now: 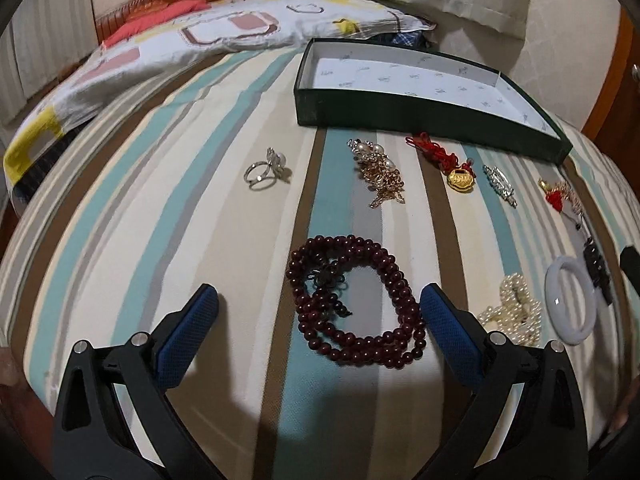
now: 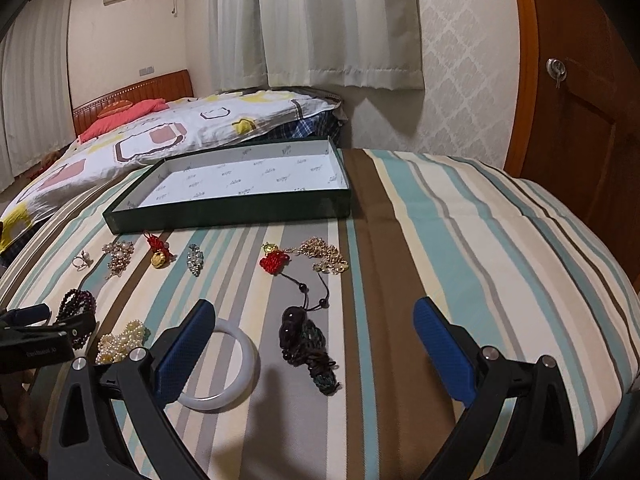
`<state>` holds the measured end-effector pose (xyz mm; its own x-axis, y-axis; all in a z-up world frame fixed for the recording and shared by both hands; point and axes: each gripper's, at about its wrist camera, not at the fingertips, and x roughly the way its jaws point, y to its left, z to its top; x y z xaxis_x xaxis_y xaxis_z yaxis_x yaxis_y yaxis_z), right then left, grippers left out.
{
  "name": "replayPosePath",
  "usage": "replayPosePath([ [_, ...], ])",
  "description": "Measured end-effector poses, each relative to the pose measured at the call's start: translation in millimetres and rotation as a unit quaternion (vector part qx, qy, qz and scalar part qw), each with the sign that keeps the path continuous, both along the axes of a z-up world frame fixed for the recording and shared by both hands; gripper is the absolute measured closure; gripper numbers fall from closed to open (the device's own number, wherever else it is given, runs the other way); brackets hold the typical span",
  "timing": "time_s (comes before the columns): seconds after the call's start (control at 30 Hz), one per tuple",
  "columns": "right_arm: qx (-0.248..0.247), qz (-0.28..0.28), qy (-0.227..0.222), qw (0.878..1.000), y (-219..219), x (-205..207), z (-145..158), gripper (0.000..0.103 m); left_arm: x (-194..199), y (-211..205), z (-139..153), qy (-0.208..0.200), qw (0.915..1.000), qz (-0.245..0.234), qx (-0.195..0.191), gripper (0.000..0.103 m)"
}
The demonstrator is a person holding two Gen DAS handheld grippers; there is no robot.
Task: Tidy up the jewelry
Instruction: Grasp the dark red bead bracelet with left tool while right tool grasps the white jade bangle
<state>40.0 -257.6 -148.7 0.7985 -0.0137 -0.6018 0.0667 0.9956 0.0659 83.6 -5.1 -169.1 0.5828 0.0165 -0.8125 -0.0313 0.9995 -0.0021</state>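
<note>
Jewelry lies spread on a striped cloth before a dark green box [image 1: 420, 114] [image 2: 240, 210] with a white lining and nothing in it. My left gripper [image 1: 320, 300] hangs open just above a coil of dark red beads [image 1: 360, 300], its blue pads either side of the coil. My right gripper [image 2: 314, 316] is open over a black pendant with a cord [image 2: 306, 340], and a white bangle [image 2: 228, 364] lies by its left finger. A pearl strand [image 1: 512, 312] [image 2: 120, 340], a silver ring [image 1: 264, 170], a gold chain cluster [image 1: 380, 176] and a gold charm on red cord [image 1: 456, 176] lie apart.
A patterned quilt [image 1: 180, 40] and a red pillow [image 2: 120, 118] lie on the bed behind the box. Curtains [image 2: 320, 20] hang at the back and a wooden door [image 2: 580, 100] stands at the right. The cloth's right side [image 2: 500, 260] carries no jewelry.
</note>
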Motion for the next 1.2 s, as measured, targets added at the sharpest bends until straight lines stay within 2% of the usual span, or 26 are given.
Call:
replayPosePath([
  [0.13, 0.001, 0.008, 0.009, 1.0, 3, 2, -4, 0.006, -2, 2, 1, -0.006, 1.0, -0.007, 0.0, 0.009],
  [0.2, 0.001, 0.012, 0.011, 1.0, 5, 2, -4, 0.006, -4, 2, 3, -0.018, 0.9997, -0.016, -0.001, 0.028],
  [0.27, 0.003, 0.017, 0.015, 1.0, 7, 3, -5, 0.006, -5, 2, 4, -0.024, 0.9994, -0.023, -0.001, 0.034],
  [0.5, 0.009, 0.042, 0.024, 0.999, 19, 3, -7, 0.006, -4, 4, 7, -0.039, 0.9983, -0.042, -0.01, 0.076],
  [0.57, 0.009, 0.051, 0.029, 0.998, 25, 3, -8, 0.006, -4, 5, 7, -0.04, 0.9983, -0.04, -0.01, 0.081],
  [0.8, 0.003, 0.087, 0.05, 0.995, 43, 3, -13, 0.006, -5, 9, 6, -0.043, 0.9981, -0.038, -0.024, 0.085],
  [1.07, -0.016, 0.1, 0.089, 0.991, 55, 15, -27, 0.008, -5, 13, 6, -0.044, 0.9979, -0.034, -0.034, 0.087],
  [1.13, -0.013, 0.101, 0.091, 0.991, 56, 15, -27, 0.011, -5, 13, 5, -0.044, 0.9979, -0.033, -0.035, 0.087],
  [1.2, -0.006, 0.106, 0.091, 0.99, 55, 14, -28, 0.024, -5, 13, 5, -0.045, 0.9978, -0.032, -0.037, 0.088],
])
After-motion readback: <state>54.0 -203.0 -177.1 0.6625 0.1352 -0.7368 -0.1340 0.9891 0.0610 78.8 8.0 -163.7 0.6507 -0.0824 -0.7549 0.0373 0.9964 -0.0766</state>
